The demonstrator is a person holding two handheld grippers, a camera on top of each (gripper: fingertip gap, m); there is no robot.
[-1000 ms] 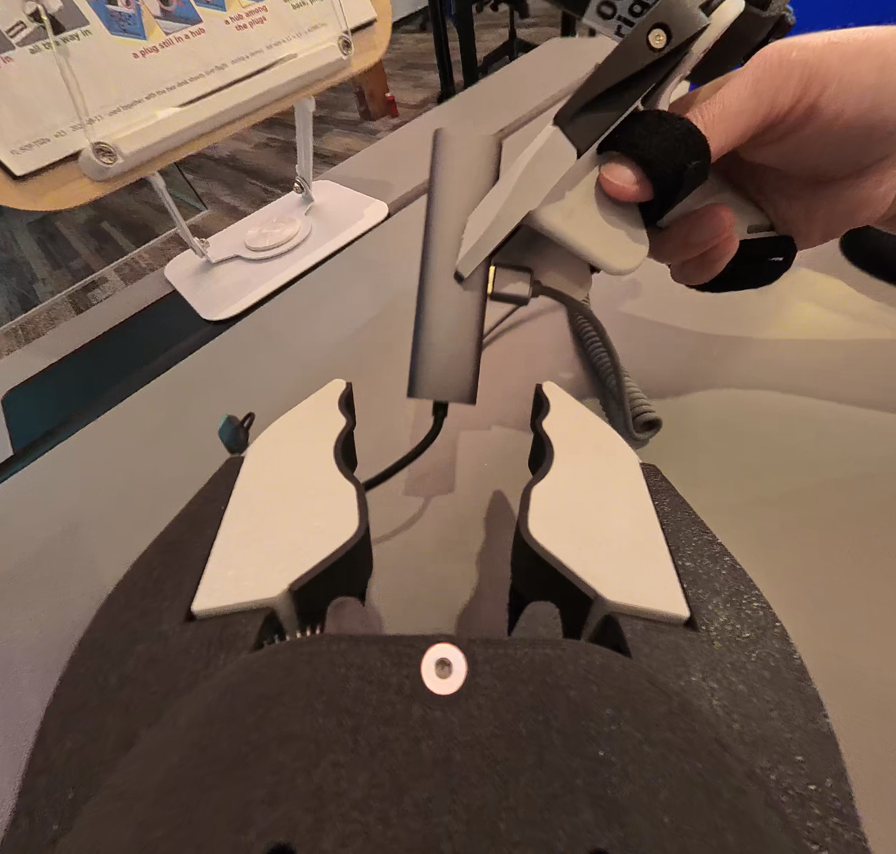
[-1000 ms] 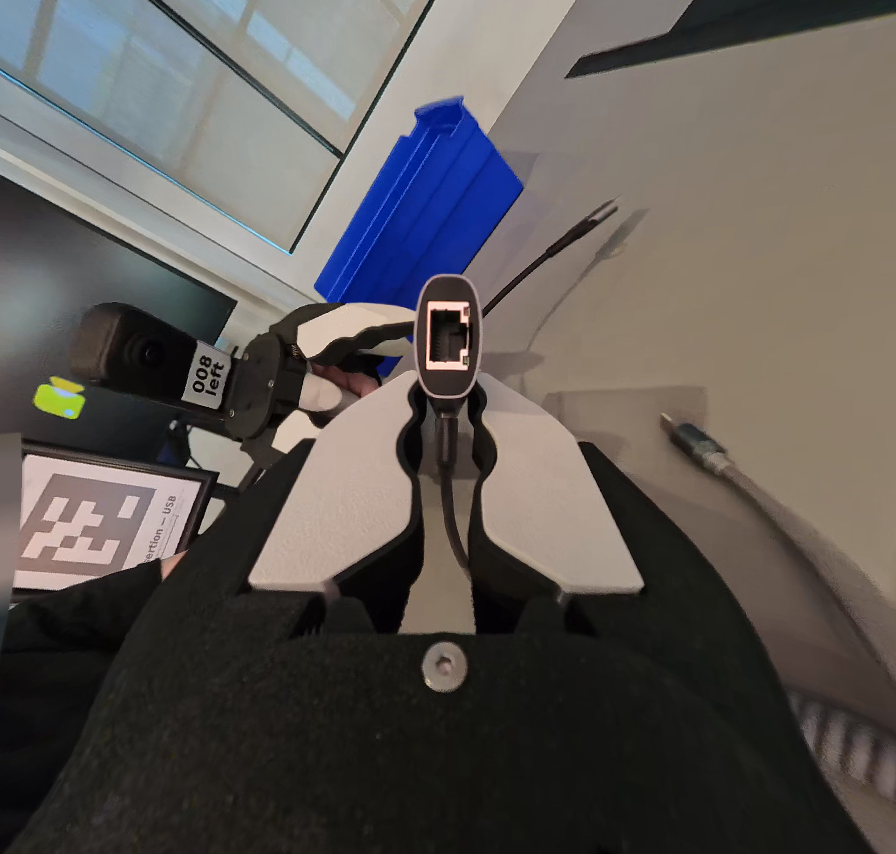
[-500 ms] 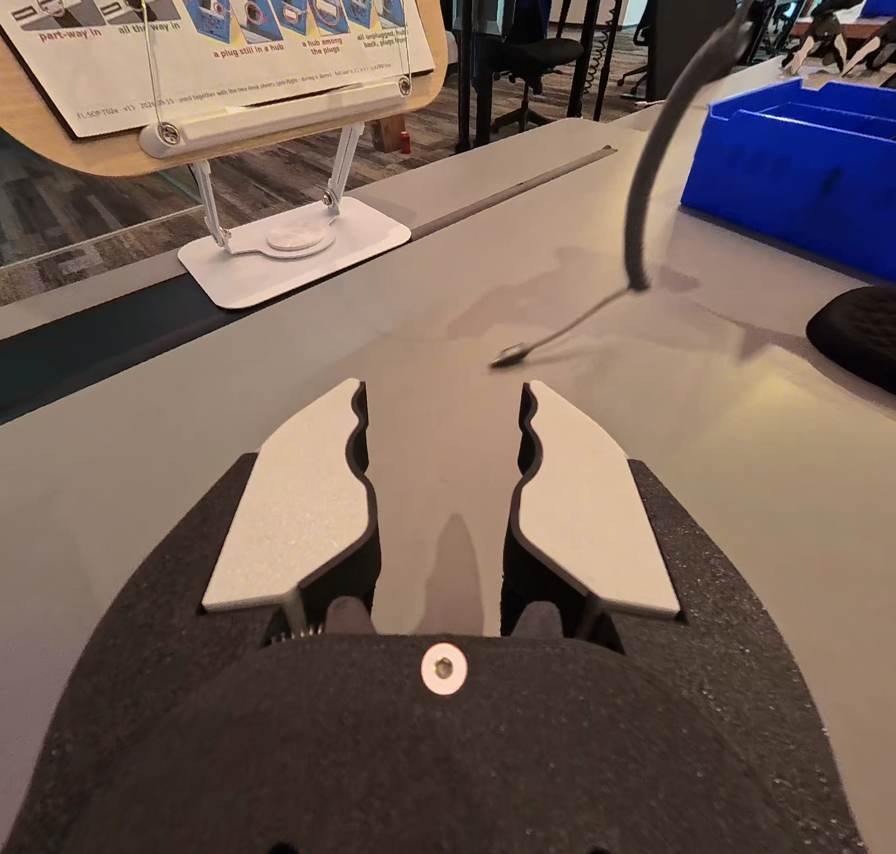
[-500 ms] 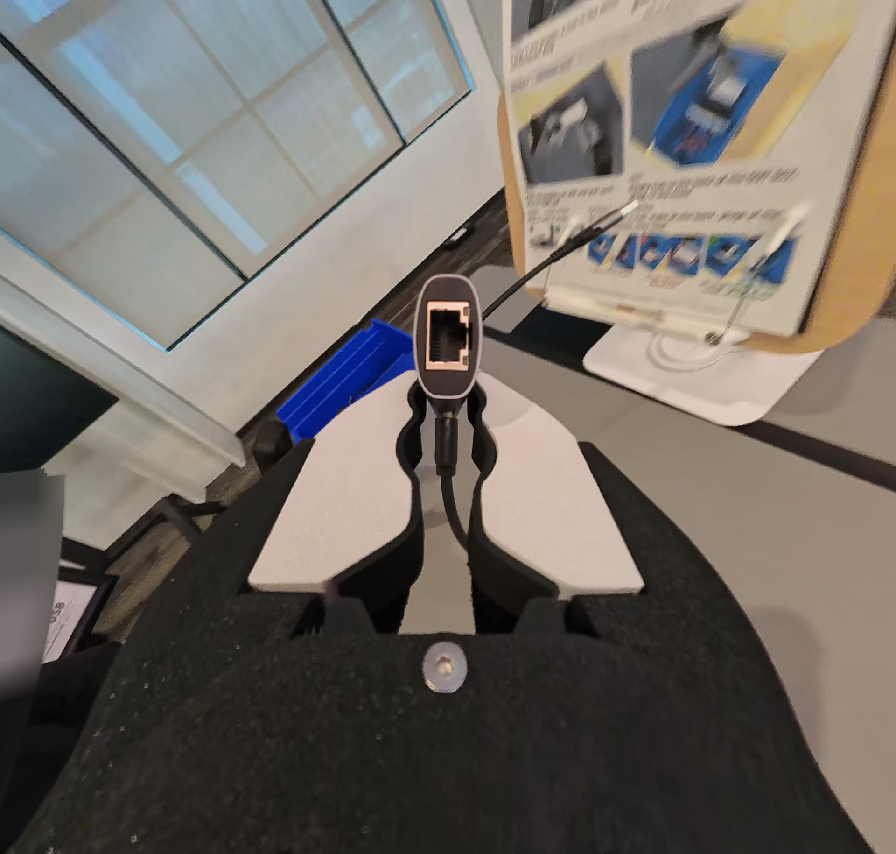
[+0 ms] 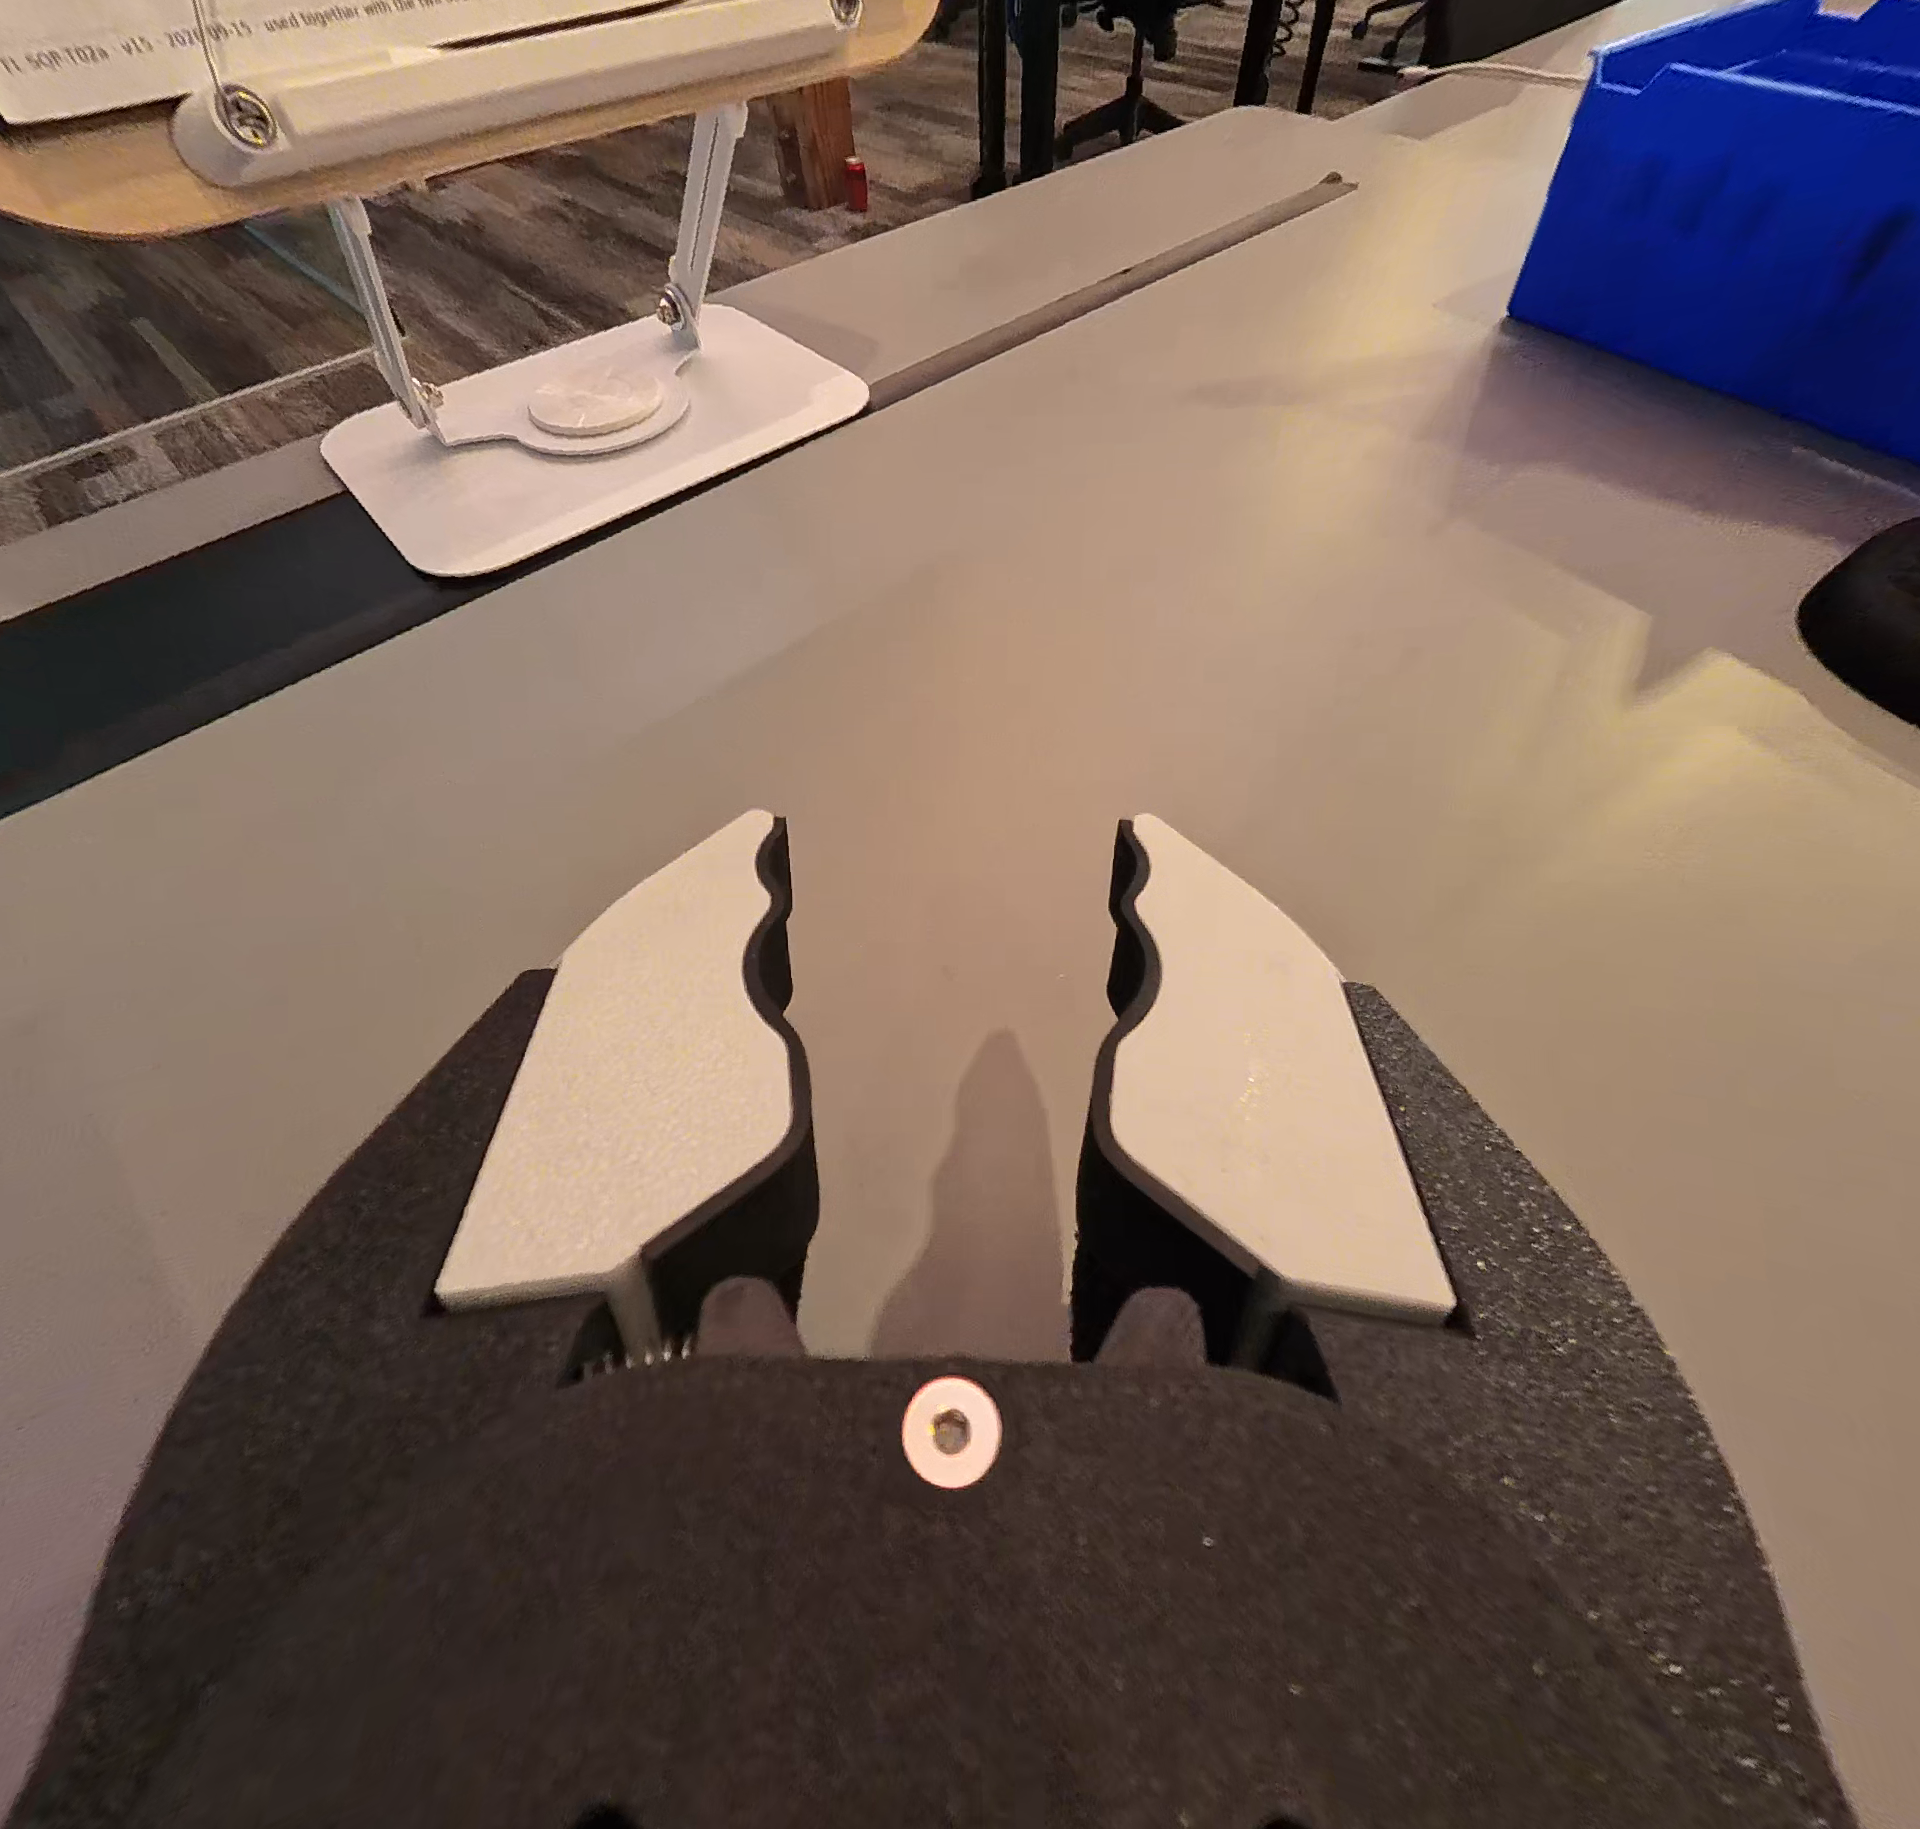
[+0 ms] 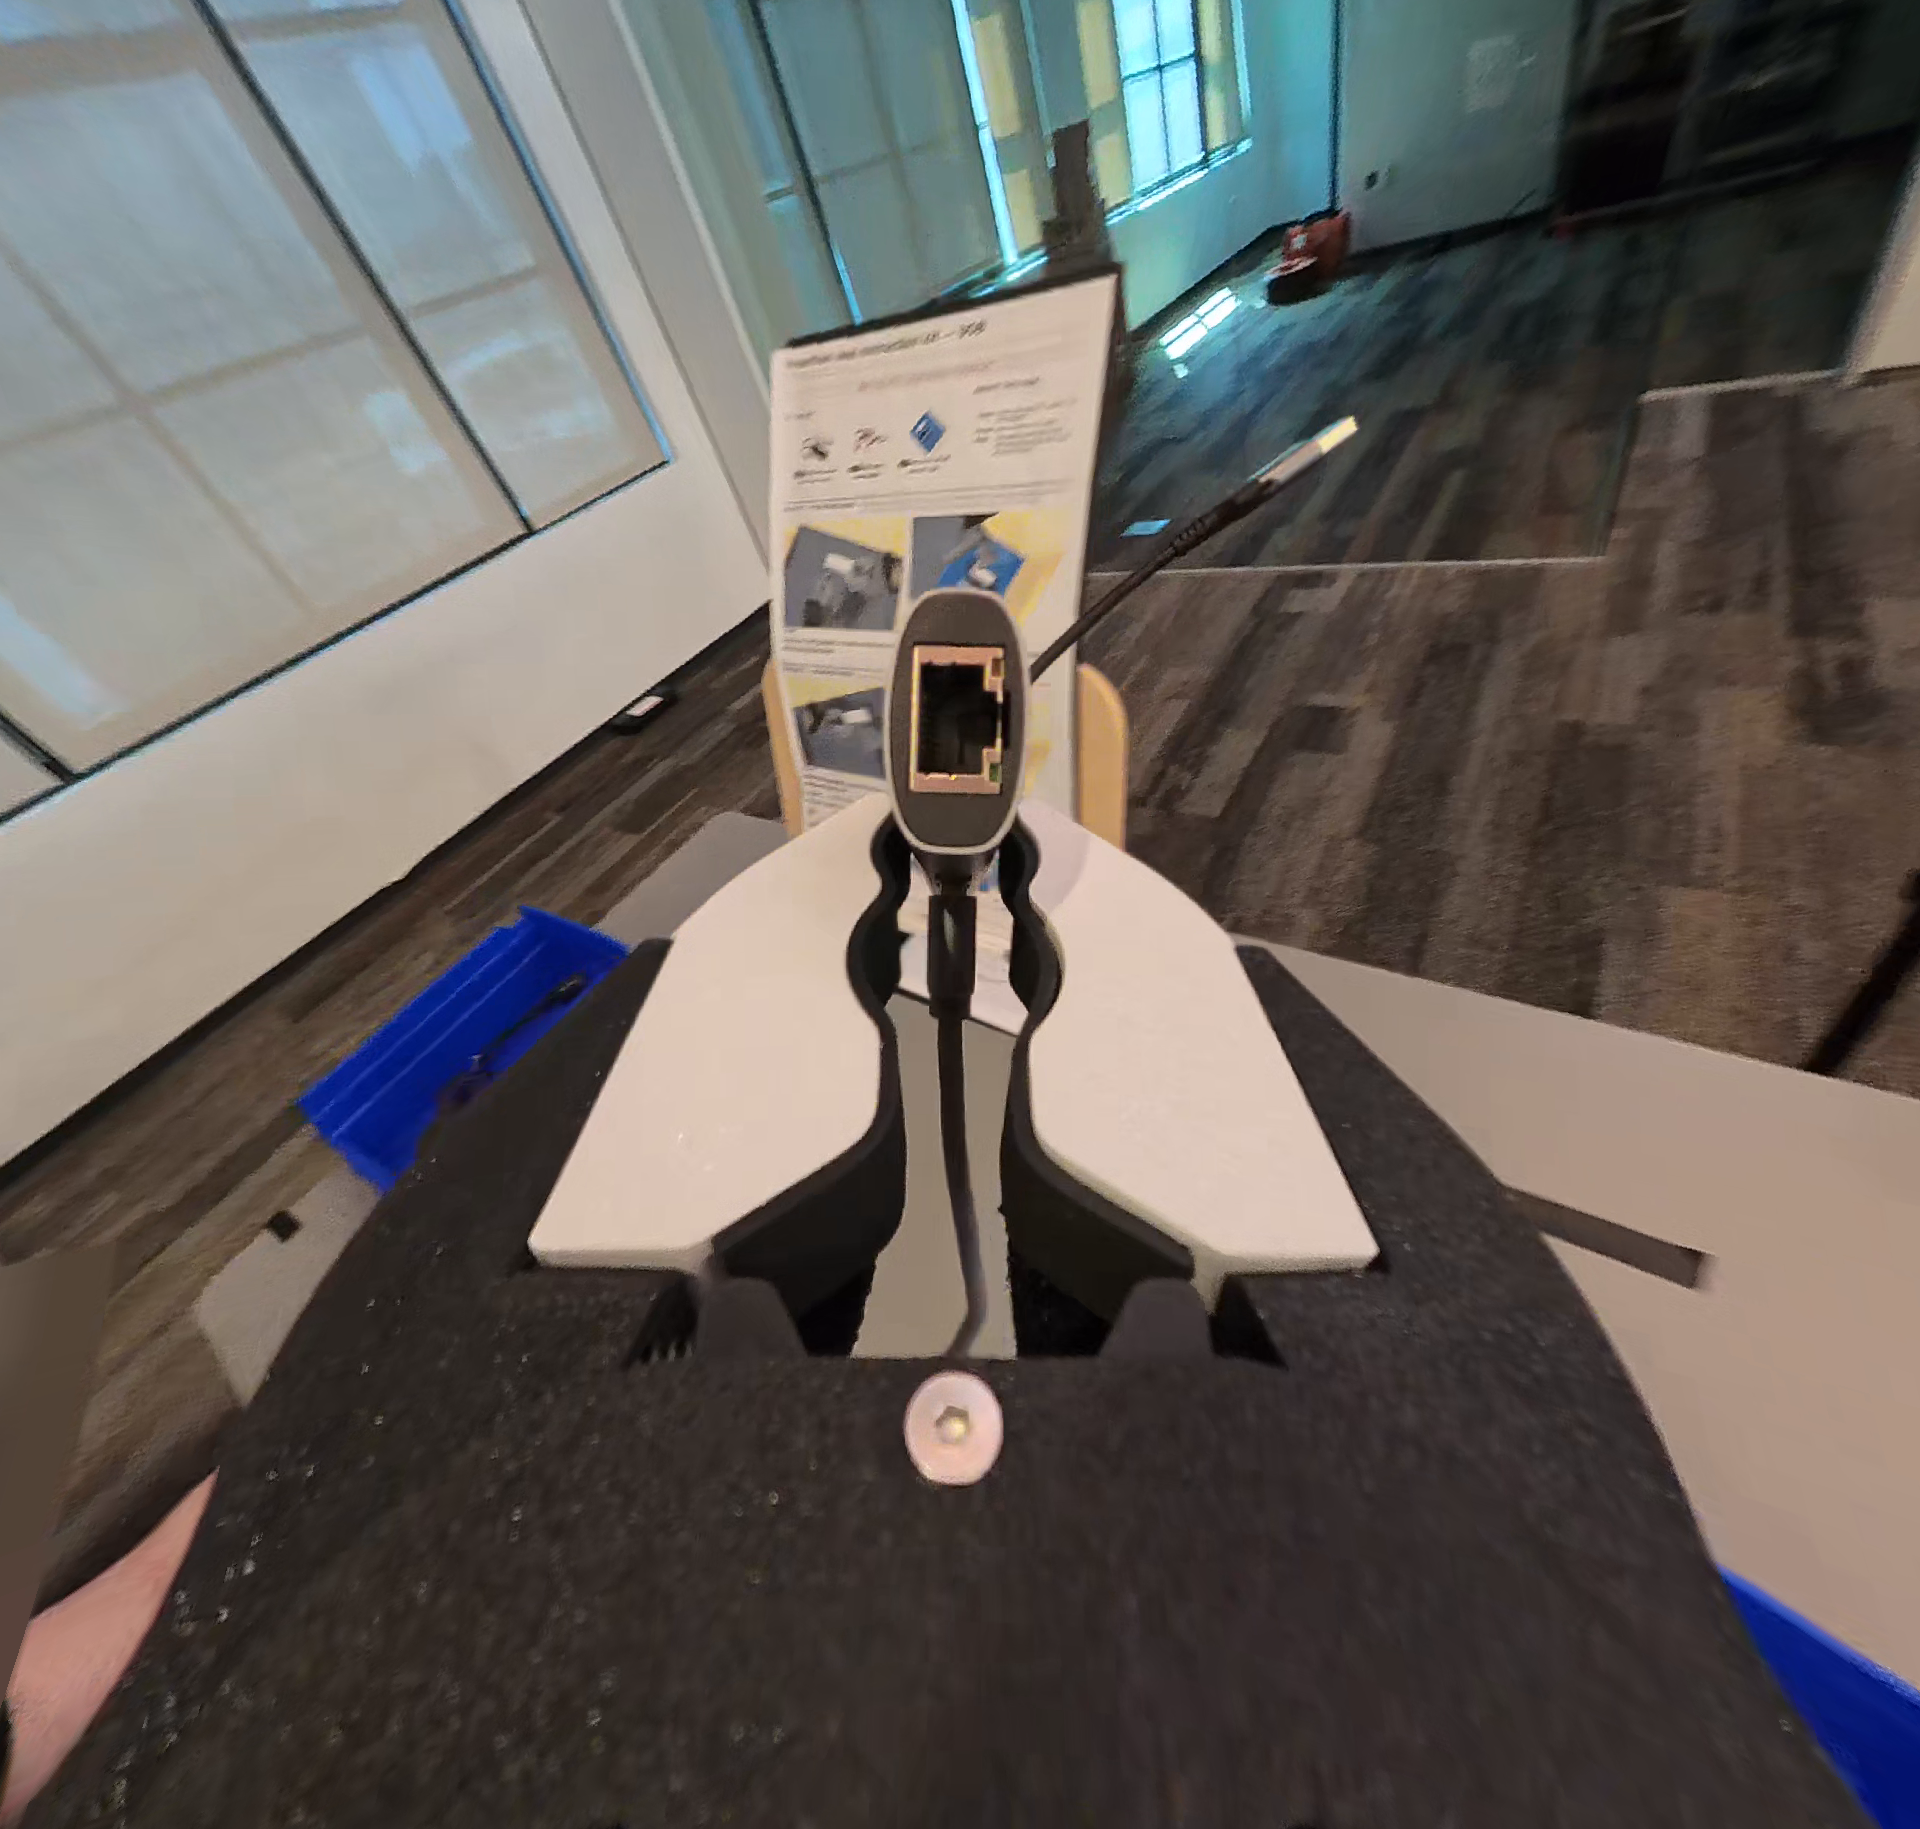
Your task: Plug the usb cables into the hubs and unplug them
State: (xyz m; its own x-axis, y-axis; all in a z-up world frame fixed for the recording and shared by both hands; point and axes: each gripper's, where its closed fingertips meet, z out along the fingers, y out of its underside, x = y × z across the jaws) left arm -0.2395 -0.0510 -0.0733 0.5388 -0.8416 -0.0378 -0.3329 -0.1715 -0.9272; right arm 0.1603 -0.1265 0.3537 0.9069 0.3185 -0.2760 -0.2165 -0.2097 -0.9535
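My right gripper [image 6: 956, 849] is shut on a grey hub [image 6: 958, 725], held end-on in the air with its square network port facing the camera. The hub's thin black cable [image 6: 961, 1104] runs back between the fingers, and its silver plug end [image 6: 1311, 451] swings free to the upper right. My left gripper [image 5: 951, 839] is open and empty, low over the grey table [image 5: 1195, 574]. No hub or cable shows in the left wrist view.
A white document stand [image 5: 597, 439] with a tan board holding a printed sheet stands at the table's far edge; it also shows in the right wrist view [image 6: 935, 553]. A blue bin [image 5: 1735, 190] sits at the right. A black pad [image 5: 1870, 626] lies at the right edge. Tip to tip, the grippers are about 60 centimeters apart.
My right gripper has lifted the hub up and away from the table and swung it round toward the room; hub and dangling cable have left the left wrist view. The left gripper stayed open.
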